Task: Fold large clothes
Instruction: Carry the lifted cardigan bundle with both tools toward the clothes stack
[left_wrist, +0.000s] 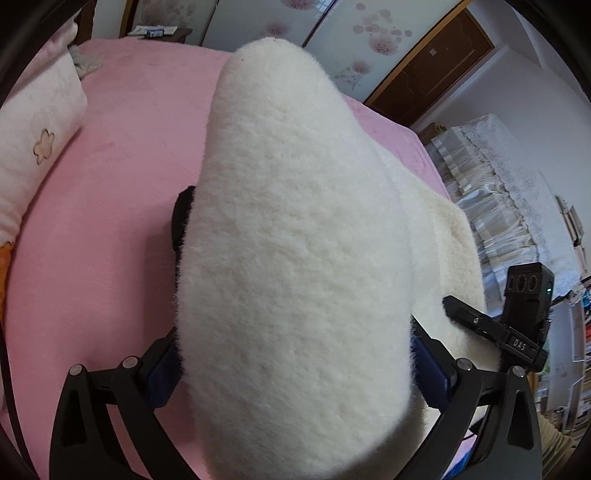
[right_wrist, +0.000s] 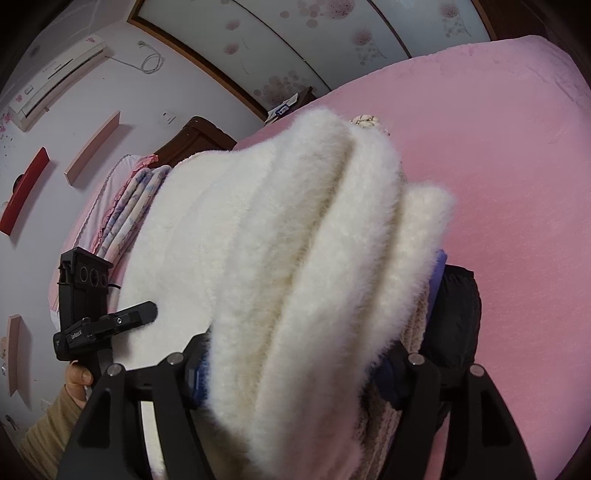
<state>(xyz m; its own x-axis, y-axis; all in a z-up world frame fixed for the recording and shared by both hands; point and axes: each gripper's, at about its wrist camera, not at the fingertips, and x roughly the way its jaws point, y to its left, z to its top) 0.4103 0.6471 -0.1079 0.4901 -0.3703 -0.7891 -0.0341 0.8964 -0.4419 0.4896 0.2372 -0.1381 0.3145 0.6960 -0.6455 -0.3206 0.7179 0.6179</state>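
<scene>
A thick, fluffy white garment (left_wrist: 280, 129) lies in a bulky fold on the pink bed (left_wrist: 122, 166). My left gripper (left_wrist: 295, 236) straddles its near end with the jaws wide apart. The fur fills the gap and brushes the blue pads (left_wrist: 162, 373) without looking squeezed. In the right wrist view the same garment (right_wrist: 258, 206) shows as several stacked fluffy folds between the spread jaws of my right gripper (right_wrist: 295, 280). A black fingertip (right_wrist: 458, 291) shows beside the stack. Each view catches the other gripper resting at the garment's side: the right one (left_wrist: 480, 321), the left one (right_wrist: 110, 321).
A pale pillow (left_wrist: 33, 129) lies at the bed's left. Folded floral bedding (right_wrist: 129, 206) sits by the wooden headboard (right_wrist: 199, 136). A lace-covered cabinet (left_wrist: 498, 177) stands past the bed's edge. The pink sheet (right_wrist: 498, 147) stretches right of the garment. A hand (right_wrist: 77, 380) holds the left gripper.
</scene>
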